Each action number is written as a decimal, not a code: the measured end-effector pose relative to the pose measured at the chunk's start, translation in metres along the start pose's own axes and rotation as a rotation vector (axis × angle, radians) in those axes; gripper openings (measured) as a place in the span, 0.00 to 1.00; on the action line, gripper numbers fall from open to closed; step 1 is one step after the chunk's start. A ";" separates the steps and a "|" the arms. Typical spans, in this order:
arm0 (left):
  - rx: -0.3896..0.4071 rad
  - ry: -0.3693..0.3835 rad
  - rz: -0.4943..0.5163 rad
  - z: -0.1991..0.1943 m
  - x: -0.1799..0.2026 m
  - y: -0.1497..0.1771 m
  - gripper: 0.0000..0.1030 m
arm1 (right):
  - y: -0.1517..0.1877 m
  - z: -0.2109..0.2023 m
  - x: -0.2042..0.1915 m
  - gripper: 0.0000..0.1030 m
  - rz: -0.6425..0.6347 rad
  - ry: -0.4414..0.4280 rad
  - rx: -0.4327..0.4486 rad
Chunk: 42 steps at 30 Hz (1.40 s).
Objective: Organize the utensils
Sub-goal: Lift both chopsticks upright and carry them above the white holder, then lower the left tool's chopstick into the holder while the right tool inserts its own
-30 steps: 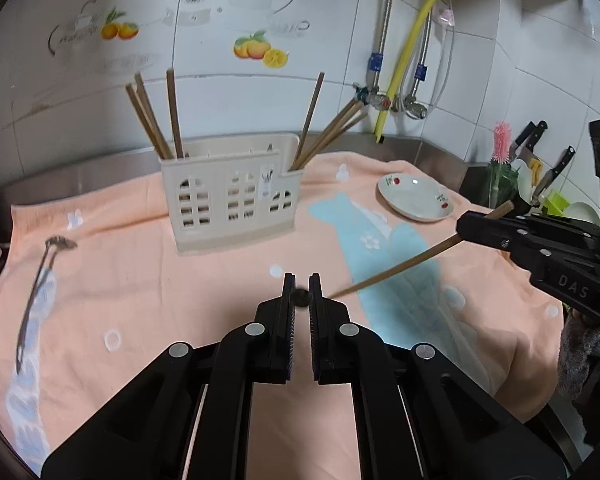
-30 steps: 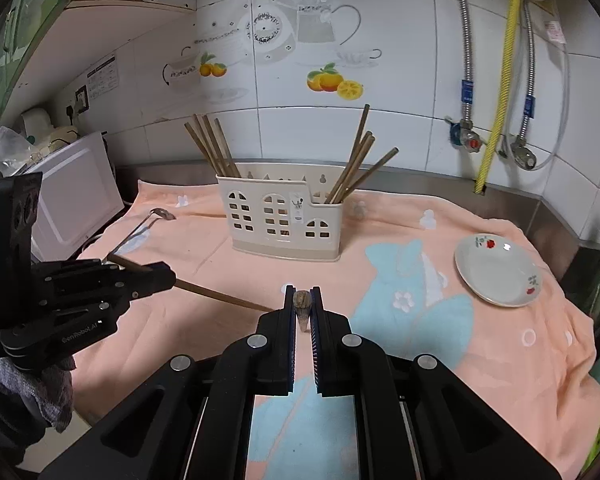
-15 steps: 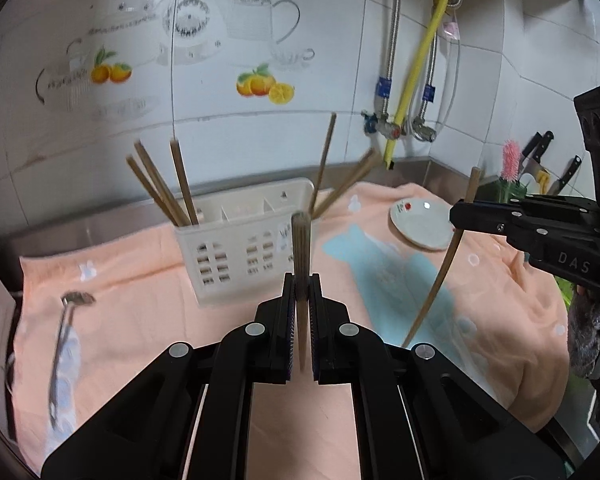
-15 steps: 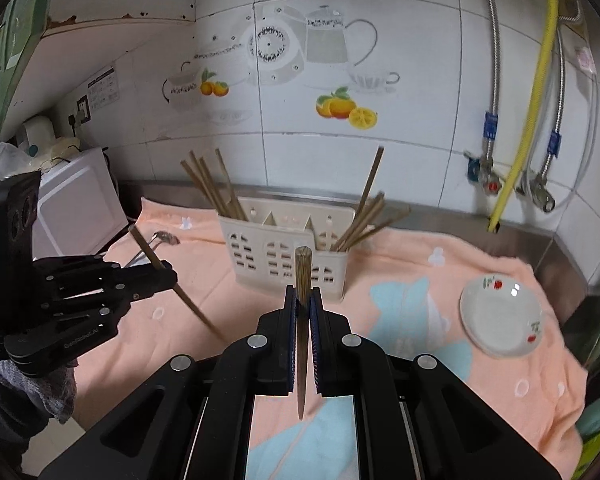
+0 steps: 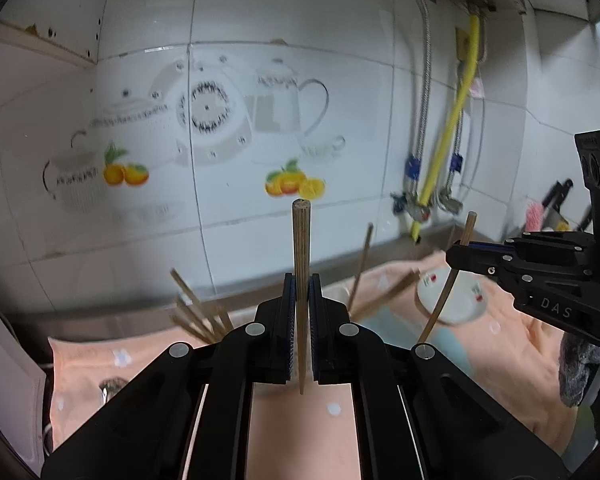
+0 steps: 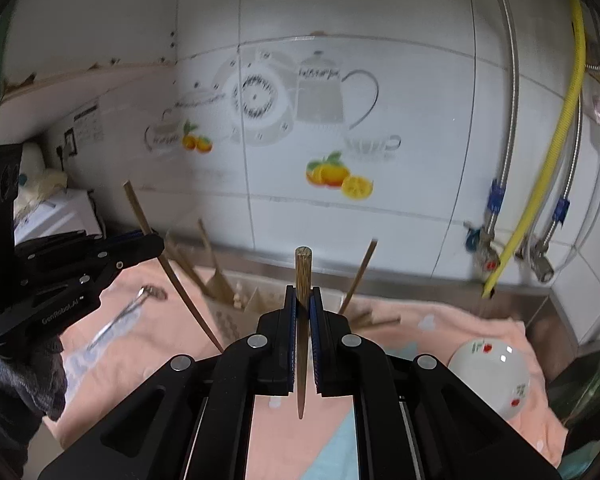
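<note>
My left gripper (image 5: pixel 300 284) is shut on a wooden chopstick (image 5: pixel 301 240) that stands upright, thick end up, raised above the orange towel. My right gripper (image 6: pixel 303 298) is shut on a second chopstick (image 6: pixel 302 276), also upright. Each gripper shows in the other's view: the right one (image 5: pixel 456 256) with its chopstick (image 5: pixel 444 300), the left one (image 6: pixel 156 240) with its chopstick (image 6: pixel 172 272). The cream utensil holder (image 6: pixel 240 304) with several chopsticks (image 5: pixel 196 312) sits behind and below both grippers, mostly hidden by them.
A metal spoon (image 6: pixel 120 320) lies on the orange towel (image 6: pixel 452 332) at the left. A small white dish (image 6: pixel 492 372) sits at the right. Hoses and taps (image 6: pixel 496 220) run down the tiled wall. A white appliance (image 6: pixel 52 216) stands at far left.
Both grippers have lifted their chopsticks off the towel and turned them from lying flat to upright. Both views have tilted up toward the wall.
</note>
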<state>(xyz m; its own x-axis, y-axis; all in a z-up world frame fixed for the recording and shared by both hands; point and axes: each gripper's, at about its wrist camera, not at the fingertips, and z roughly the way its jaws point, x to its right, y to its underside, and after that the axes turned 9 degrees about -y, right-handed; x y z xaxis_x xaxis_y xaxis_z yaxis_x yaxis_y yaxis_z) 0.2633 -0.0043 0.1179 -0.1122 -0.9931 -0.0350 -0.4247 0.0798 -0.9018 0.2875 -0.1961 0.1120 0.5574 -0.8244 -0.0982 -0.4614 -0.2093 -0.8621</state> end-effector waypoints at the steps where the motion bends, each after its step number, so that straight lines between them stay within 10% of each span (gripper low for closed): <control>1: 0.006 -0.005 -0.003 0.003 -0.002 -0.005 0.05 | -0.006 0.002 0.001 0.06 -0.002 0.003 0.005; 23: 0.022 -0.091 -0.072 0.048 -0.038 -0.022 0.05 | -0.067 0.031 0.007 0.06 -0.002 0.025 0.091; 42: -0.062 -0.091 -0.071 0.071 -0.047 0.004 0.05 | -0.043 0.088 0.026 0.06 0.050 0.039 0.039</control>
<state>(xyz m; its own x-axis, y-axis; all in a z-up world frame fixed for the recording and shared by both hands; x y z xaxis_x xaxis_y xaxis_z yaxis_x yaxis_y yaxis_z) 0.3304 0.0362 0.0855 0.0015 -0.9999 -0.0134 -0.4836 0.0110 -0.8752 0.3823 -0.1626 0.1030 0.5068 -0.8533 -0.1227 -0.4601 -0.1474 -0.8755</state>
